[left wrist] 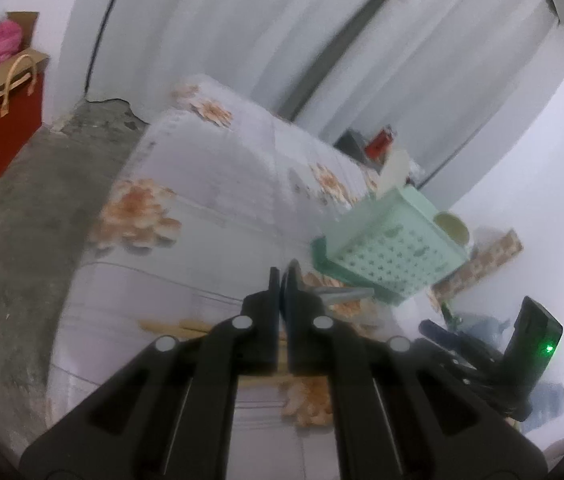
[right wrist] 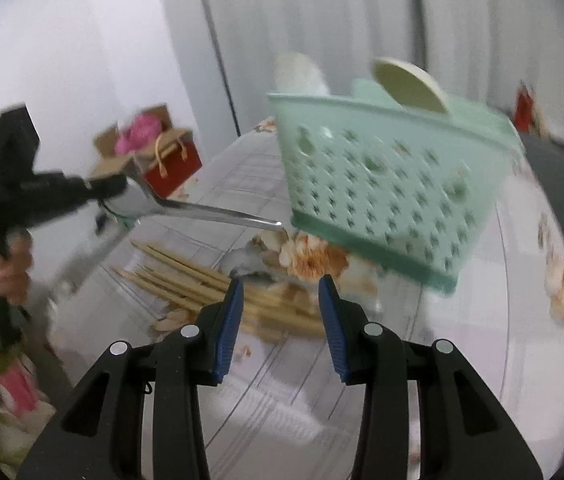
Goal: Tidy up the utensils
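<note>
Left wrist view: the left gripper (left wrist: 280, 280) is clenched on a shiny metal spoon (left wrist: 341, 294) whose visible end sticks out sideways from the fingers toward the pale green perforated basket (left wrist: 389, 252), which stands on the flowered tablecloth (left wrist: 210, 184) near the table's far right edge. Right wrist view: the right gripper (right wrist: 280, 292) is released, fingers spread and holding nothing, above a bundle of bamboo chopsticks (right wrist: 202, 284) lying flat on the tablecloth; the spoon's long axis runs roughly level, handle tip pointing at and nearly touching the basket's lower left corner, its bowl gripped by the left gripper.
</note>
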A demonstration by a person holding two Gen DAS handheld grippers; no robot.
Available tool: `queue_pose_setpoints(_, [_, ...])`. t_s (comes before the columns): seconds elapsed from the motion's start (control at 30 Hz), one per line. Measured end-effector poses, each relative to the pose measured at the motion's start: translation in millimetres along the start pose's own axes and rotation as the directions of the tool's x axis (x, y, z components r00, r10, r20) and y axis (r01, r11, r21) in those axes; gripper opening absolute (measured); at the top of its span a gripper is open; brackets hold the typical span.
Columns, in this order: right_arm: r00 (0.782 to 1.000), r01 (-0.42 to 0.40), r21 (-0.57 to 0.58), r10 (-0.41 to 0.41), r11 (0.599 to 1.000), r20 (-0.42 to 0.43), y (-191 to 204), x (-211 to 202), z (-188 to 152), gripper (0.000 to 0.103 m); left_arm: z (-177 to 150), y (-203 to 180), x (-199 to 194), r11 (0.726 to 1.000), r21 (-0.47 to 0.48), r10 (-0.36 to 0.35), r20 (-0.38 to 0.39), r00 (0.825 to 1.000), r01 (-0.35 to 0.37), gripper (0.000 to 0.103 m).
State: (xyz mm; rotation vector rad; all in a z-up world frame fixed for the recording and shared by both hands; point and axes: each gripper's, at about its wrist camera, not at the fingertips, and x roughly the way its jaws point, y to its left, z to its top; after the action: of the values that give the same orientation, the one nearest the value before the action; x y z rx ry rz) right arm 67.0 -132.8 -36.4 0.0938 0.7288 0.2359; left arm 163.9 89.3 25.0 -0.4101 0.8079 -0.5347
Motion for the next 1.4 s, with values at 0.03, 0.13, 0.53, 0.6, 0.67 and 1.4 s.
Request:
queue_pose_setpoints(0.03, [1.0,0.005,-0.035,-0.005,0.999,-0.008,4.6,5.0,4.6,0.037,1.2,4.1,-2.2,1.0,-0.003,0.001,0.006,1.0,-0.001,0.001])
queue_pose_setpoints(0.13, [0.998,0.033,-0.169,-0.041,0.985,-0.046,17.4,24.5,14.4,0.032,-1.3,8.5,-8.3,1.0,-0.001,0.017,0.022,1.0,-0.017,0.001])
queue_pose_setpoints(0.53, [0.958,-0.067,-0.444,-0.067,0.893,-0.278,25.6,91.2,21.3,0.027,-1.2,27.2,-13.8,1.0,-0.003,0.013,0.037,0.999,-0.013,0.001])
queue_pose_setpoints(0.6, [0.953,-0.091,-0.469,-0.061,0.878,-0.298,27.4,97.8,24.8,0.026,-1.4,29.4,-12.5,1.0,-0.005,0.014,0.033,0.999,-0.014,0.001])
queue_pose_setpoints(0.67, [0.945,-0.117,-0.47,-0.048,0.875,-0.324,28.2,106.1,30.3,0.025,-0.7,30.9,-11.5,1.0,-0.006,0.012,0.03,0.999,-0.012,0.001])
queue_pose_setpoints(1.4, [0.986,0.005,-0.545,-0.094,0.838,-0.135,43.5,81.8,23.5,0.005,11.4,6.0,-58.0,0.997,0.067,-0.039,0.178,0.983,0.027,0.001])
